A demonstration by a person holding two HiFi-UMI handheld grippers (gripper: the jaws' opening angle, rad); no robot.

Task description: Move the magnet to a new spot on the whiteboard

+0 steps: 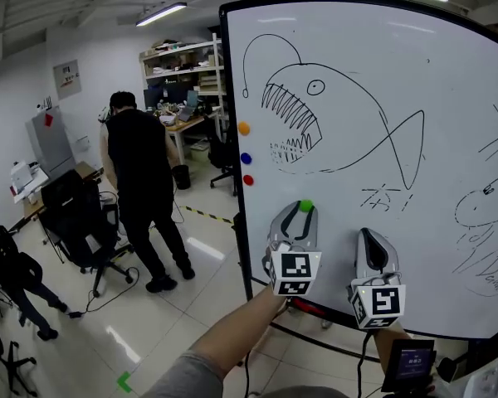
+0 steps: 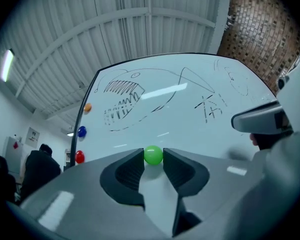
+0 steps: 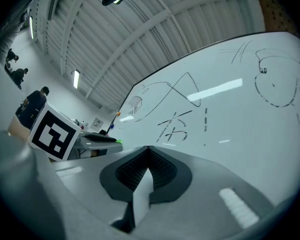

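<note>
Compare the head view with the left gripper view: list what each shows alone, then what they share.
Head view only: the floor, the shelves and the marker cube on the left gripper. Left gripper view only: the brick wall, and that gripper's pads pressing the green magnet from both sides. Both: the whiteboard with its fish drawing, the orange magnet, blue magnet and red magnet, and the person in black.
</note>
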